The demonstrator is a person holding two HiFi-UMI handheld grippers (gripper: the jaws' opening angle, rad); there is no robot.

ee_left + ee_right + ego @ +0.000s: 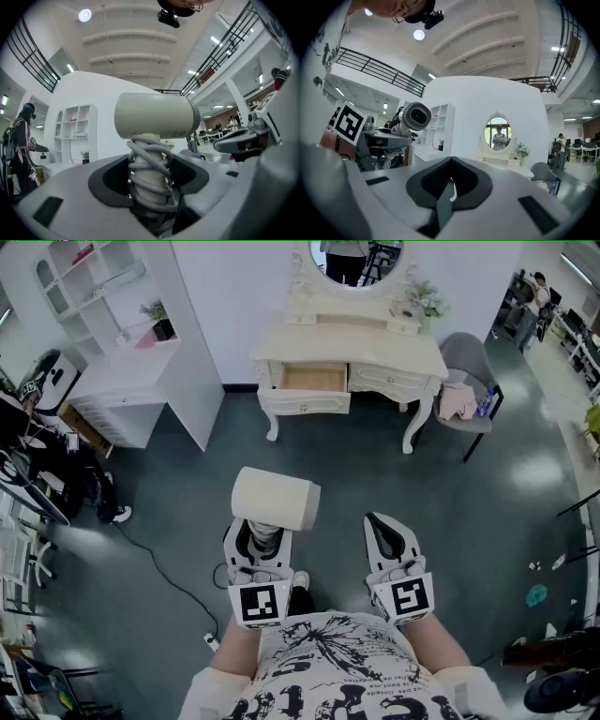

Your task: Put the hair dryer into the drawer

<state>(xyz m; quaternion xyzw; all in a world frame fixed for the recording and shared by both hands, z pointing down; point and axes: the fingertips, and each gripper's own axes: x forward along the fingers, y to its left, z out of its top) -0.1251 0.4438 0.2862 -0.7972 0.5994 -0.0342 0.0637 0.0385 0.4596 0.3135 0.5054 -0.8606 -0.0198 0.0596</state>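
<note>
A cream hair dryer (274,498) stands upright in my left gripper (260,538), its grey cord wound round the handle. In the left gripper view the two pads press on that wrapped handle (149,178), and the barrel (157,115) lies across above them. My right gripper (382,524) is beside it on the right, shut with nothing in it; its jaws meet at a thin seam (449,187). From the right gripper view the dryer's nozzle (415,117) shows at the left. Across the floor, the white dressing table (412,360) has its left drawer (314,379) pulled open.
A grey chair (467,371) with cloth on it stands right of the dressing table. White shelves and a low cabinet (131,381) stand at the back left. A cable (159,568) runs over the dark floor, and equipment crowds the left edge.
</note>
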